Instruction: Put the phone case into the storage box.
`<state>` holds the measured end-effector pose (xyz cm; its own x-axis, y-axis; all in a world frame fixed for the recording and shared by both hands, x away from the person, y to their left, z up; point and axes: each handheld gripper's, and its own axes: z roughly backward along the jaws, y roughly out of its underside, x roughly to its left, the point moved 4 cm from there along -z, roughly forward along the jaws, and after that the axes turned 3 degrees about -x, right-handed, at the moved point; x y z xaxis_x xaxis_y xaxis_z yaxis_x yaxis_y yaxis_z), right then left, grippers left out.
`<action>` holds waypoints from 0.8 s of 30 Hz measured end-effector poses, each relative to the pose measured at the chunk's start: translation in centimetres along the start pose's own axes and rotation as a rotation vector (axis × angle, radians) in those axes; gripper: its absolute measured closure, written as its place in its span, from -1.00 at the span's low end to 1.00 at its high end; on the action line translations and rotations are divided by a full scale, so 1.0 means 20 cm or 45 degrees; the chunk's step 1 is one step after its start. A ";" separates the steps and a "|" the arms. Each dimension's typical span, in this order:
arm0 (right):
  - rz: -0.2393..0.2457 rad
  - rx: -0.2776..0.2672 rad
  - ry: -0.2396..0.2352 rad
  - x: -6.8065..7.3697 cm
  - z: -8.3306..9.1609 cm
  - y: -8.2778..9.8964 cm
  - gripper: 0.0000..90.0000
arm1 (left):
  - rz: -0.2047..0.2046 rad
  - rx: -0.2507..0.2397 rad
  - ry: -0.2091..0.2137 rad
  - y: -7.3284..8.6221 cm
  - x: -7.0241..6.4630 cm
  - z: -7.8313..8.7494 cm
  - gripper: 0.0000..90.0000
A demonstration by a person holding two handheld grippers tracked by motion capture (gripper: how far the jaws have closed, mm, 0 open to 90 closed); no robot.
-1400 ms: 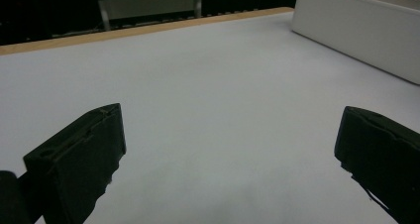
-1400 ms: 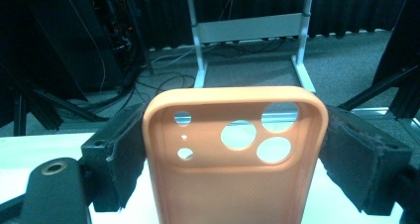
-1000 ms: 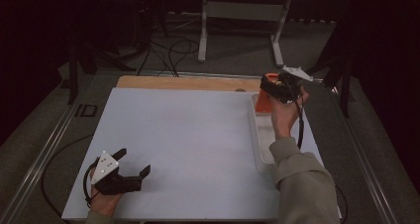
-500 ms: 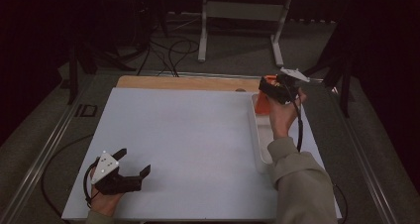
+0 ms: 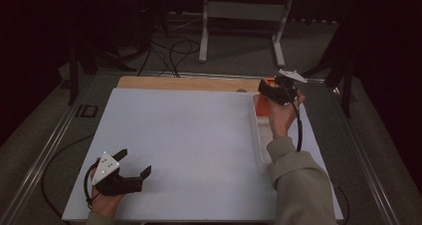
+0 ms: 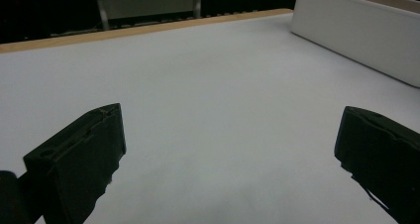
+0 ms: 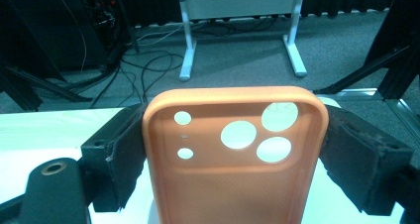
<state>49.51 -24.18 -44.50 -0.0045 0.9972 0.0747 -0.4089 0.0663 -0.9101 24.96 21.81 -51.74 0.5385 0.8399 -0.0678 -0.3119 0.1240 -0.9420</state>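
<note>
On the wide white table top [image 5: 199,135], bordered at the far edge by a pale wooden strip [image 5: 184,83], a long white rectangular tray [image 5: 259,135] lies along the right side. Near the front left corner, the left gripper [image 5: 134,166] rests low over the bare surface, its black jaws spread wide apart with nothing between them. At the far right, above the tray's far end, the right gripper [image 5: 266,88] is lifted off the table. Its jaws press against the two long sides of an orange soft plastic phone case [image 7: 235,154] with round camera cut-outs, pinching it.
</note>
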 end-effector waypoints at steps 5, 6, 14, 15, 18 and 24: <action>0.008 0.015 0.008 0.00 -0.02 0.01 -0.64 | 0.001 -0.002 -0.001 0.00 0.00 0.00 -0.99; 0.009 0.016 0.008 0.00 -0.03 0.01 -0.64 | 0.001 -0.003 -0.002 0.00 0.00 0.00 -0.99; 0.024 0.031 0.021 0.00 -0.04 0.02 -0.64 | 0.003 -0.007 -0.003 0.00 0.00 0.01 -0.99; 0.028 0.033 0.022 0.00 -0.05 0.03 -0.64 | 0.003 -0.007 -0.003 0.00 0.00 0.01 -0.99; 0.024 0.039 0.017 0.00 -0.05 0.03 -0.64 | 0.001 -0.006 -0.002 0.00 0.00 0.00 -0.99; 0.033 0.050 0.023 0.00 -0.07 0.05 -0.65 | 0.006 -0.016 -0.005 0.00 0.00 0.01 -0.99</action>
<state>50.42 -23.97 -45.94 0.0005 0.9990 0.0436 -0.4444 0.0393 -0.8950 24.87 21.96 -51.61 0.5341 0.8424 -0.0712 -0.3049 0.1134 -0.9456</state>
